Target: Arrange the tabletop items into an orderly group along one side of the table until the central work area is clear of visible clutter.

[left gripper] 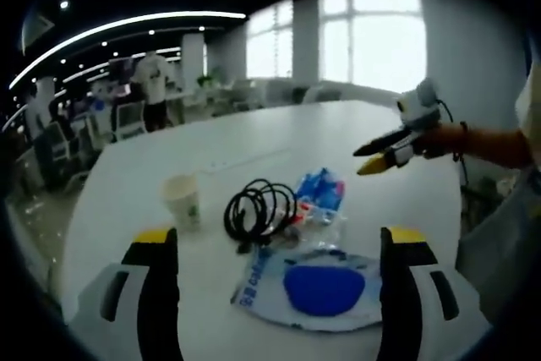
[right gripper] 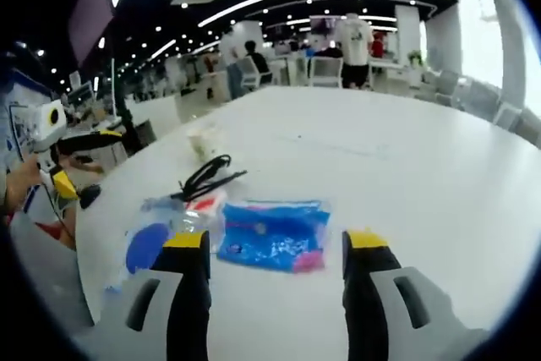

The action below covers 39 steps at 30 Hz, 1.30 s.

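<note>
Four items lie together on the white table [left gripper: 279, 137]: a paper cup [left gripper: 183, 200], a coiled black cable [left gripper: 258, 209], a blue packet [left gripper: 321, 192] and a clear bag with a blue disc [left gripper: 317, 289]. My left gripper [left gripper: 279, 236] hovers open over the near edge, with the clear bag between and beyond its jaws. My right gripper [left gripper: 379, 158] hangs open in the air to the right of the group. From its side, the right gripper [right gripper: 277, 243] is open just short of the blue packet [right gripper: 275, 234]. Past it lie the clear bag [right gripper: 148, 243], cable [right gripper: 207, 177] and cup [right gripper: 203, 139]. The left gripper [right gripper: 76, 165] shows at far left.
The table [right gripper: 380, 150] stretches wide and bare beyond the items. Its curved edge [left gripper: 93, 209] runs close to the cup. Chairs [left gripper: 127, 120] and desks stand beyond, with a person [left gripper: 154, 82] at the back. A hand [left gripper: 439, 137] holds the right gripper.
</note>
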{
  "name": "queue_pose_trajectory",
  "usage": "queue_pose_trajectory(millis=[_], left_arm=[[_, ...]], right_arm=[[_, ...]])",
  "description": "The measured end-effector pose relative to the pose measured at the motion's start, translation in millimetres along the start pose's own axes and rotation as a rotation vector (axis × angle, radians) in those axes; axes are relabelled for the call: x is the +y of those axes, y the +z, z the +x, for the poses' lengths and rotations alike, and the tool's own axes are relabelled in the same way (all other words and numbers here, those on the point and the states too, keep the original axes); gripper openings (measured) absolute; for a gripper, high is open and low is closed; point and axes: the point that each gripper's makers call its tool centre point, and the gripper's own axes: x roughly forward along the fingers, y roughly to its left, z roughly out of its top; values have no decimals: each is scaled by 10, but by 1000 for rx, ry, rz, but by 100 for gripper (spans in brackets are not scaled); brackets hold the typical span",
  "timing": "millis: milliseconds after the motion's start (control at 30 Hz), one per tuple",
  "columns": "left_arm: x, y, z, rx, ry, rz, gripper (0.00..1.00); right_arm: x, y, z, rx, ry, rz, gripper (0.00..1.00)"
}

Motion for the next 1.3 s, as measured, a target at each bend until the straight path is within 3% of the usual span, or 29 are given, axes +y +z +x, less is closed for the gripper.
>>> queue_pose_trajectory(millis=[67, 167, 467, 767, 833, 900, 1000, 1133, 1300], left_arm=[[70, -11, -45, 14, 39, -15, 98], [111, 17, -100, -7, 51, -37, 99], [165, -82, -175, 27, 72, -74, 99], [86, -159, -142, 55, 42, -44, 99], [87, -170, -137, 58, 36, -42, 98], [107, -161, -139, 51, 43, -36, 98], [143, -150, -153, 38, 49, -40, 98], [202, -198, -163, 48, 61, -53, 98], [206, -200, -181, 41, 67, -62, 97]], right_arm=[[-70, -49, 55, 4, 5, 5, 60], [-118, -67, 115, -8, 3, 5, 58], [-182, -176, 378, -6, 3, -32, 49], [-276, -394, 644, 63, -28, -36, 34], [-297, -435, 667, 80, -34, -9, 31], [-343, -504, 682, 112, -59, -46, 25], [-324, -517, 698, 109, -45, 27, 21], [-342, -511, 703, 112, -56, -11, 21], [-294, -504, 681, 131, -79, -50, 5]])
